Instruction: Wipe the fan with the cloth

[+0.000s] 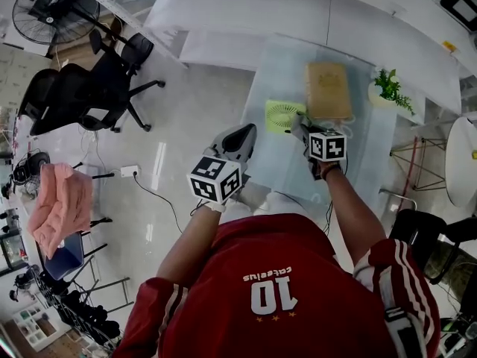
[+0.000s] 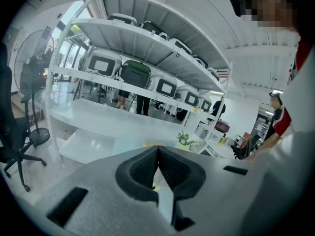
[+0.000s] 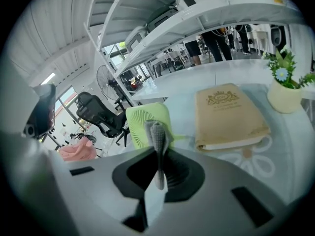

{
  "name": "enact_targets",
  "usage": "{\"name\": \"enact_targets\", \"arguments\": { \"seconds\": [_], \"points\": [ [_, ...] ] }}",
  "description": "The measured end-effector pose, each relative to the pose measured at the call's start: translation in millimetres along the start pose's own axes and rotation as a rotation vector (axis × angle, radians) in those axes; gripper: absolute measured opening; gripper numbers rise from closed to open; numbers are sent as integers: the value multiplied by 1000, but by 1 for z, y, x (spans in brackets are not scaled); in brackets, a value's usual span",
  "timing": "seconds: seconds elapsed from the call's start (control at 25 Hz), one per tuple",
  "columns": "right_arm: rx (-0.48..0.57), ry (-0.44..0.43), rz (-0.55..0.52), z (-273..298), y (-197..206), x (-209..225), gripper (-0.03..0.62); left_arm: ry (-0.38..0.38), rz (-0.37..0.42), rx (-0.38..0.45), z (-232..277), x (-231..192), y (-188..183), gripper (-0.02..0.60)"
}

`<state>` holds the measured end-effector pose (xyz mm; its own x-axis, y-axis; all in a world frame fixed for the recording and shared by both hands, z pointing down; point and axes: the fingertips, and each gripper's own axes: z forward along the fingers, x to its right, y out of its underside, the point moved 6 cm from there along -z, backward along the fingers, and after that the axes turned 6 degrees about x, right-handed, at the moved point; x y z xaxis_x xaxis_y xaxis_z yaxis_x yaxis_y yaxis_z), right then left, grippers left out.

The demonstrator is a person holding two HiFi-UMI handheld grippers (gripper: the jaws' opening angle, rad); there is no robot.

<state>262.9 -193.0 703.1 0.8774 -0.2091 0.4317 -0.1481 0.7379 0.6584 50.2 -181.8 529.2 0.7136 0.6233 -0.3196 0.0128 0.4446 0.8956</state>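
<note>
A small light-green desk fan [image 1: 283, 115] stands on the glass table [image 1: 373, 144], and it also shows in the right gripper view [image 3: 142, 124]. My right gripper [image 1: 300, 127] is just to the right of the fan and shut on a narrow grey knitted cloth [image 3: 157, 134]. The cloth sticks up between the jaws, in front of the fan's grille. My left gripper [image 1: 246, 133] hovers left of the fan over the table's near-left edge. Its jaws are shut with nothing in them [image 2: 157, 149].
A tan book [image 1: 328, 89] lies behind the fan, with a small potted plant [image 1: 389, 89] to its right. Left of the table are black office chairs [image 1: 89, 95], a pink cloth [image 1: 63, 203] on a rack and a standing floor fan [image 1: 52, 10]. White shelving [image 2: 142, 58] runs behind.
</note>
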Motion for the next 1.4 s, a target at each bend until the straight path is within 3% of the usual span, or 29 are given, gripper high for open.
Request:
{"name": "enact_targets", "arguments": {
  "seconds": [0.6,1.04,1.4],
  "points": [
    [20,57,31,-27,11,19,20,30,1,-5,4,13,5,0],
    [14,32,12,-27,19,2,20,14,-6,5,-6,11,8,0],
    [-8,-17,-13,-9,25,-26,20,-45,-28,14,-28,-6,13,0]
  ]
}}
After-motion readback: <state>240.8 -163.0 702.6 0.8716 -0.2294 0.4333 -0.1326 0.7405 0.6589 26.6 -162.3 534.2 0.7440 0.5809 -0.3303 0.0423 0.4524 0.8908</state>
